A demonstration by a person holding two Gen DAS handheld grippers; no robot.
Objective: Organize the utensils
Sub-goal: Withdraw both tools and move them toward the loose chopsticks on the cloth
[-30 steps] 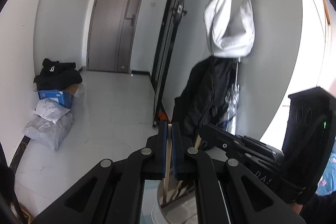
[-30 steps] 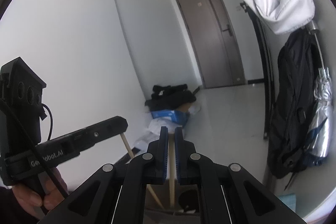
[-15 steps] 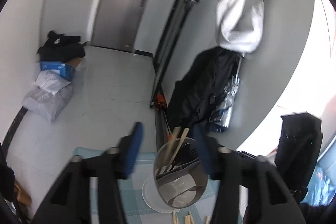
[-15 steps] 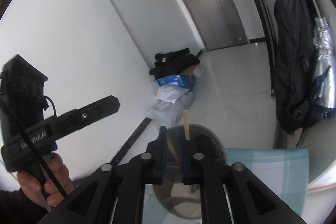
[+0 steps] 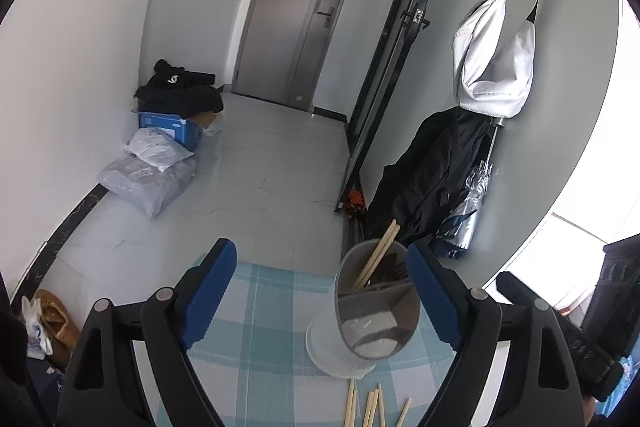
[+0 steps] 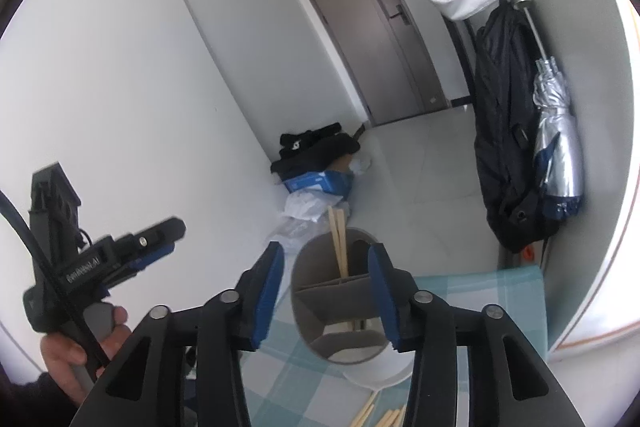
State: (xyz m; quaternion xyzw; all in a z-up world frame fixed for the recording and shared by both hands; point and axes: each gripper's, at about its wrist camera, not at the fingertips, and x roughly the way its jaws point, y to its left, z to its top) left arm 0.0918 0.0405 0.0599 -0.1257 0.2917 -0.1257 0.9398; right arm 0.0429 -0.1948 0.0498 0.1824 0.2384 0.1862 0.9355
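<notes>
A grey utensil holder (image 5: 376, 307) stands on a white round base on the surface, which is covered by a blue-and-white checked cloth (image 5: 264, 311). The holder is divided inside by partitions, and two wooden chopsticks (image 5: 378, 253) stand in its far compartment, lower ends down in the cup, upper ends sticking out above the rim. In the left wrist view their long axis leans up and to the right; in the right wrist view they rise nearly upright, tilted slightly left, side by side and close to parallel. More loose chopsticks (image 5: 372, 405) lie flat on the cloth just in front of the base, fanned out with their long axes running roughly toward the holder. The left gripper (image 5: 320, 291) has just been opening; its jaws stand wide apart with nothing pressed between the blue pads, the holder showing in the gap toward the right pad. The right gripper (image 6: 326, 291) has also just been opening; its jaws are partly spread with nothing gripped, and the holder with its chopsticks shows beyond the gap. A person's hand (image 6: 76, 355) holds the left gripper's handle at the lower left of the right wrist view.
</notes>
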